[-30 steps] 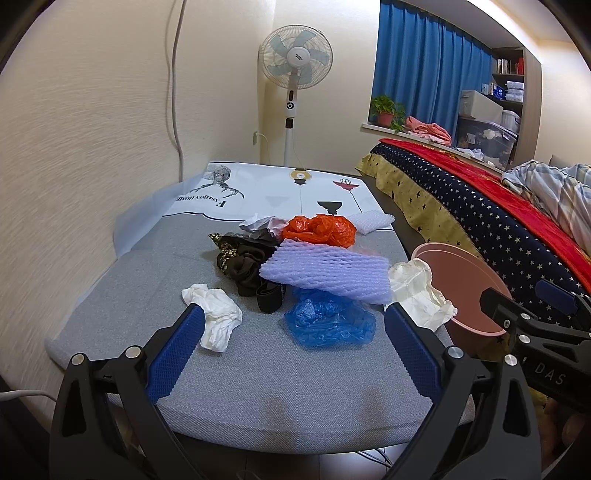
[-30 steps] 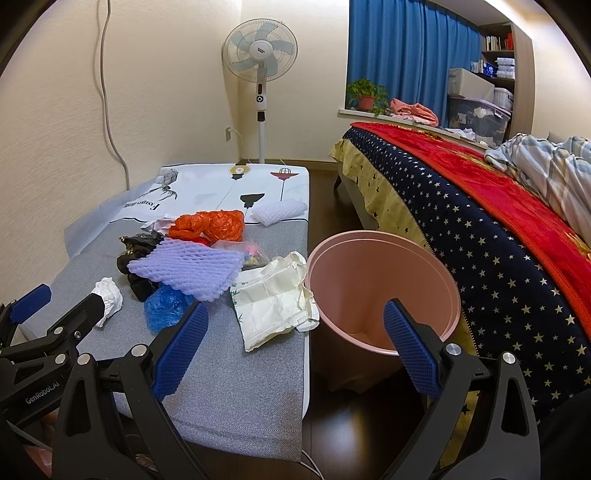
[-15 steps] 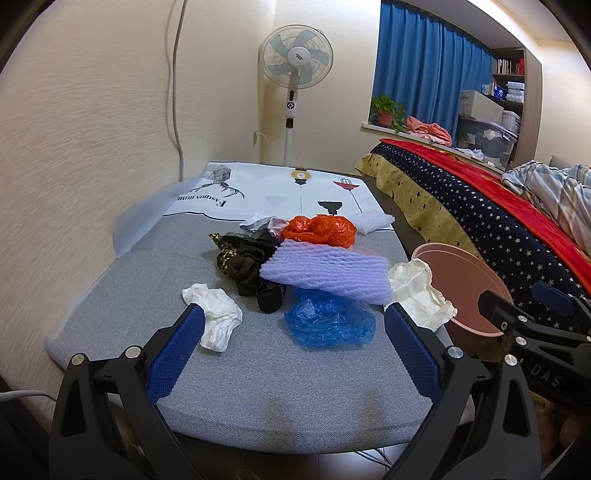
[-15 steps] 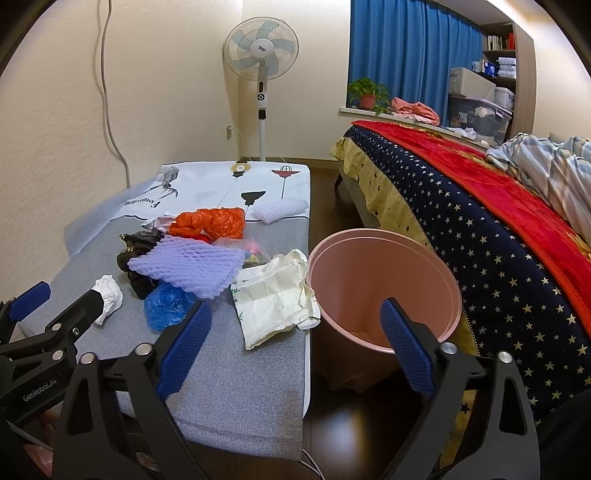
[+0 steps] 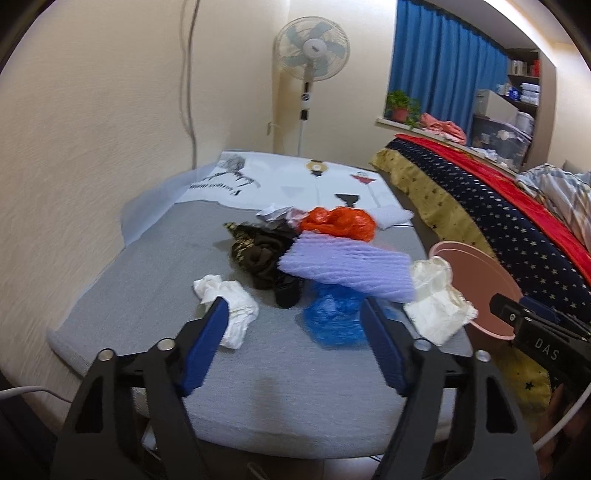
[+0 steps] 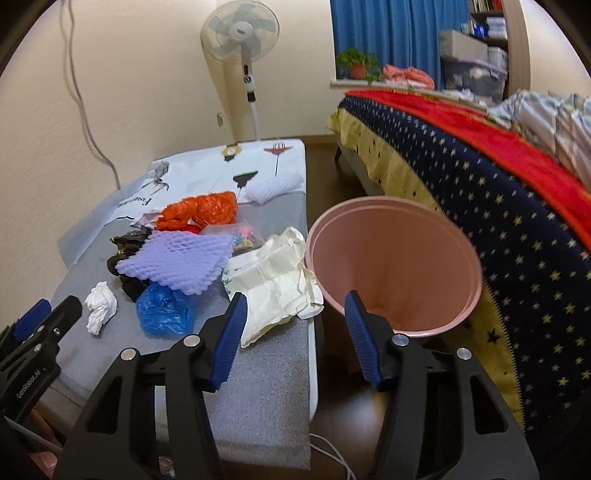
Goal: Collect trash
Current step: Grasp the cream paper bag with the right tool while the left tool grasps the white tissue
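grey woven mat [image 5: 155,295] bears crinkled trash; both grippers' narrowing fingers [image 5: 205,341] pinch nothing.

I count one grey mat [image 6: 258,398] carrying the litter. On it: one white tissue wad [image 6: 99,305] near the left edge, one blue bag [image 6: 164,311], one purple foam net [image 6: 177,263], one orange bag [image 6: 201,211], one dark cloth bundle [image 5: 258,254], one cream paper bag [image 6: 275,282] at the right edge, and one white foam net [image 6: 273,186] toward the far right corner. One small clear packet [image 6: 242,236] sits behind the purple net; I cannot tell what is in it. One pink bin [image 6: 393,258] stands beside the right edge. I see one fan [image 6: 240,33], one potted plant [image 6: 356,64], and two grippers, left [image 5: 293,315] and right [image 6: 295,308].
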A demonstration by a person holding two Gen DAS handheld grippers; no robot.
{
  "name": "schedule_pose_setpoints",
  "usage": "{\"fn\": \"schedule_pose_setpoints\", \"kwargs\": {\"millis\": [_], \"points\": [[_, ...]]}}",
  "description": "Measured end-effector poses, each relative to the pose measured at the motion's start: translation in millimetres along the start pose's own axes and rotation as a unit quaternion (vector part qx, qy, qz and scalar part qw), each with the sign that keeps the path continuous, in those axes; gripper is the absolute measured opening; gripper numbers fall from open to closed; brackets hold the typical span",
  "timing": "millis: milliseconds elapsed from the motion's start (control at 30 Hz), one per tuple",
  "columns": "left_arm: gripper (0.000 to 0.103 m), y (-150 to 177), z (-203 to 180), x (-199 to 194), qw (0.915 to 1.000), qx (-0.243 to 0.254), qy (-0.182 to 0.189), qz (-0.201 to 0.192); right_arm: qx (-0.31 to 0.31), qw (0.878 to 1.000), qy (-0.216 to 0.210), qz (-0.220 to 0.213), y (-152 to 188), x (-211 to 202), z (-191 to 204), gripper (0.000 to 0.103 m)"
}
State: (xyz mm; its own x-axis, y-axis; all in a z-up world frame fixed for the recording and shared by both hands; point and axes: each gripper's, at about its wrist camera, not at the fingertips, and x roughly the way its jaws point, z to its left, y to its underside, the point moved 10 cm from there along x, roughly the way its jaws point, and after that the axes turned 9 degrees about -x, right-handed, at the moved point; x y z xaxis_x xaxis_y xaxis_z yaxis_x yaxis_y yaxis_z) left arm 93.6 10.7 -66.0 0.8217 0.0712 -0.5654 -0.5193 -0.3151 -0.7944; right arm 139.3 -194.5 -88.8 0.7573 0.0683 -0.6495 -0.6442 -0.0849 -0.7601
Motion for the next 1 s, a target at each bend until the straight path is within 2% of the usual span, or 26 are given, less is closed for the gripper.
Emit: {"fn": "schedule_pose_setpoints", "kwargs": {"millis": [167, 633, 667, 733, 900, 933, 967, 1000], "points": [[0.066, -3, 18, 15, 0.9994, -0.018, -0.028, 0.003, 0.007, 1.000, -0.007, 0.014, 0, 23, 2, 0.055], [0.066, 0, 58, 67, 0.9935, -0.056, -0.089, 0.043, 0.048, 0.996, -0.013, 0.070, 8, 86, -11, 0.054], [0.066, 0, 60, 69, 0.9930, -0.059, -0.091, 0.046, 0.049, 0.996, -0.014, 0.073, 8, 88, -10, 0.052], [0.066, 2, 64, 76, 0.9917, -0.065, -0.097, 0.053, 0.047, 0.996, -0.015, 0.079, 8, 94, -9, 0.041], [0.065, 6, 69, 89, 0.9895, -0.073, -0.104, 0.068, 0.038, 0.996, -0.017, 0.078, 6, 98, -5, 0.033], [0.060, 7, 71, 91, 0.9889, -0.076, -0.105, 0.072, 0.038, 0.996, -0.018, 0.078, 6, 97, -6, 0.032], [0.058, 9, 72, 93, 0.9883, -0.079, -0.105, 0.078, 0.037, 0.996, -0.017, 0.077, 6, 97, -6, 0.026], [0.054, 11, 73, 95, 0.9877, -0.081, -0.104, 0.084, 0.035, 0.997, -0.014, 0.075, 4, 96, -7, 0.015]]}}
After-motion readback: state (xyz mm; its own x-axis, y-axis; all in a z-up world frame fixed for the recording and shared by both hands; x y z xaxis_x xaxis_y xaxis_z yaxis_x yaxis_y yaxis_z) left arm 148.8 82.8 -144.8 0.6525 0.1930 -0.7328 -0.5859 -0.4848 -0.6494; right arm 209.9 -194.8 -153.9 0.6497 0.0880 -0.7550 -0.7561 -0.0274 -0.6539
